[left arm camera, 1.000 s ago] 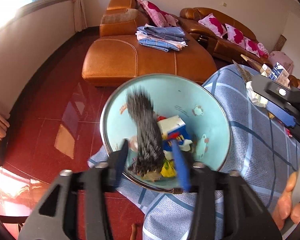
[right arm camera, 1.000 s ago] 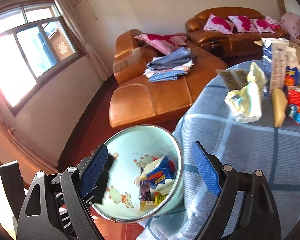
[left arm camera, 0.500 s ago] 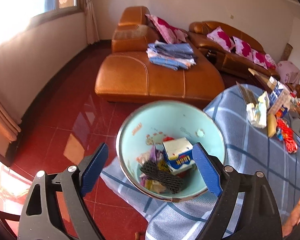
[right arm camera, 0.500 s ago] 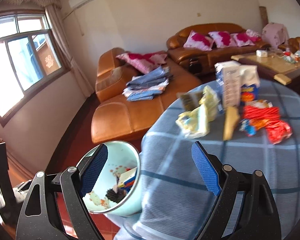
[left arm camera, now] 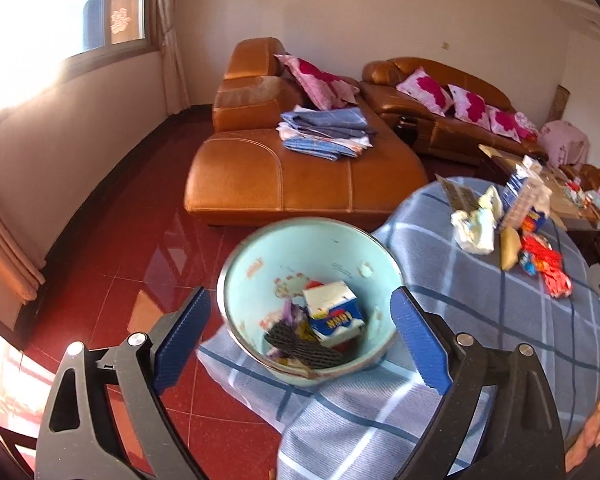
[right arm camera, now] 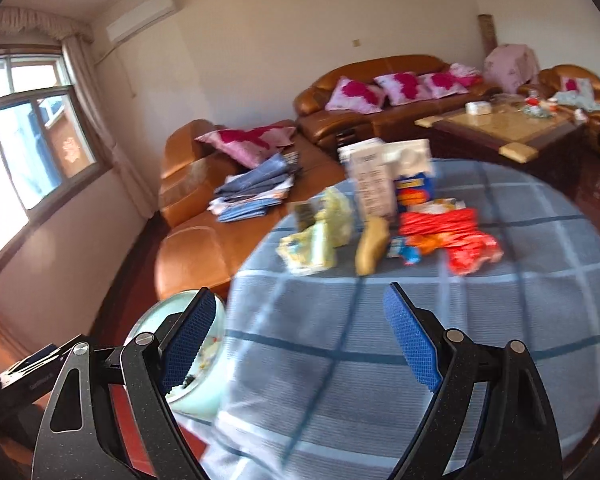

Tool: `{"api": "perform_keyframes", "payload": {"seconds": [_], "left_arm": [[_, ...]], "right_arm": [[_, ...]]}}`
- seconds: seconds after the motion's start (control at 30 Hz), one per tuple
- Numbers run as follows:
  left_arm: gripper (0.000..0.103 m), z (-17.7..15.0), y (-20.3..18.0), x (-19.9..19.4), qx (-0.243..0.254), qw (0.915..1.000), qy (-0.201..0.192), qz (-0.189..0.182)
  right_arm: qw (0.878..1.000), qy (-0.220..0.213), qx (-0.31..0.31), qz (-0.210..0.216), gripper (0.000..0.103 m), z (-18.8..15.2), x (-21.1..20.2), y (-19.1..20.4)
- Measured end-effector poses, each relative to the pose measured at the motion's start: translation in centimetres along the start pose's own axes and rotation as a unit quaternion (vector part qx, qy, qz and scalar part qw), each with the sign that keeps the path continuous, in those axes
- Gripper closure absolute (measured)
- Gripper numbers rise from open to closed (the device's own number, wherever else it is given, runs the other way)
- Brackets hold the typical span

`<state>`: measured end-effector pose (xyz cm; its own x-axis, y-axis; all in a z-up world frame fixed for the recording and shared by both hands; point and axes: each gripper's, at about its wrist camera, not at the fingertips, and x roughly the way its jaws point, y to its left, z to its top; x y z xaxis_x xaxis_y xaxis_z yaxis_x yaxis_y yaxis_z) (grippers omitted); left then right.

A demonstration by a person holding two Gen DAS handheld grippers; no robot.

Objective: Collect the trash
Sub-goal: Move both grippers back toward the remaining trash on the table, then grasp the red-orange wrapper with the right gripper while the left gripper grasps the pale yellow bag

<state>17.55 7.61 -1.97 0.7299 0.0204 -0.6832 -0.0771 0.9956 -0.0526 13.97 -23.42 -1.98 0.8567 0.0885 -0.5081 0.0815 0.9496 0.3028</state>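
Left gripper [left arm camera: 296, 334] hanging over the bin [left arm camera: 236, 276], jaws just been opening, nothing between them. Right gripper [right arm camera: 296, 340] gaping wide, empty, facing wrappers [right arm camera: 452, 236] beyond the bin.

One pale blue bin [left arm camera: 260, 264] holds one white-and-blue carton [left arm camera: 334, 314] and one black foam net [left arm camera: 304, 350]. On the desk [right arm camera: 420, 340]: two upright cartons [right arm camera: 374, 184], one red net bag [right arm camera: 456, 232], one yellow-brown piece [right arm camera: 370, 246], and two crumpled pale wrappers [right arm camera: 312, 246]. Two open tongs [left arm camera: 300, 336], nothing between them.
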Motion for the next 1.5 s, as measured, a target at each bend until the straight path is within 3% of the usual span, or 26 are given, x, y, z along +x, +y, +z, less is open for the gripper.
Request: {"api": "perform_keyframes", "payload": {"seconds": [0.1,0.17,0.2,0.3,0.57,0.83,1.07,1.3,1.37,1.47,1.5], "left_arm": [[0.014,0.1,-1.0,0.2,0.000,1.0000,0.005,-0.008],[0.012,0.5,-1.4,0.1,-0.011,0.9998,-0.014,-0.011],[0.011,0.5,-2.2,0.3,-0.007,0.9998,-0.020,0.000],[0.009,0.2,-4.8,2.0,0.028,0.9995,-0.006,-0.012],[0.010,0.5,-12.7,7.7,0.070,0.9924,0.040,-0.093],[0.011,-0.1,-16.7,11.8,0.102,0.9867,0.068,-0.107],[0.013,2.6,-17.6,14.5,0.118,0.9868,0.055,-0.096],[0.012,5.8,-19.1,17.6,0.125,0.9848,0.047,-0.111],[0.012,6.3,-19.5,18.4,0.127,0.9850,0.045,-0.108],[0.012,6.8,-20.2,19.2,0.135,0.9840,0.044,-0.108],[0.012,6.8,-20.4,19.4,0.137,0.9835,0.044,-0.110]], "right_arm": [[0.999,-0.025,0.018,-0.027,0.019,0.1,-1.6,-2.7],[0.997,-0.032,0.055,-0.036,0.019,-0.3,-2.3,-5.5],[0.996,-0.027,0.067,-0.042,0.019,-0.5,-2.3,-6.7],[0.993,-0.025,0.091,-0.076,0.019,-1.0,-2.2,-10.6],[0.984,0.022,0.104,-0.146,0.020,0.5,0.6,-18.5],[0.985,0.064,0.102,-0.125,0.020,0.4,5.2,-20.0],[0.986,0.086,0.070,-0.123,0.020,2.4,10.5,-19.8],[0.985,0.114,0.044,-0.118,0.020,3.9,15.0,-19.7],[0.985,0.124,0.029,-0.114,0.025,3.9,15.9,-19.3],[0.983,0.139,0.018,-0.115,0.045,3.6,16.6,-19.0],[0.983,0.143,0.016,-0.112,0.058,3.5,16.8,-18.9]]}}
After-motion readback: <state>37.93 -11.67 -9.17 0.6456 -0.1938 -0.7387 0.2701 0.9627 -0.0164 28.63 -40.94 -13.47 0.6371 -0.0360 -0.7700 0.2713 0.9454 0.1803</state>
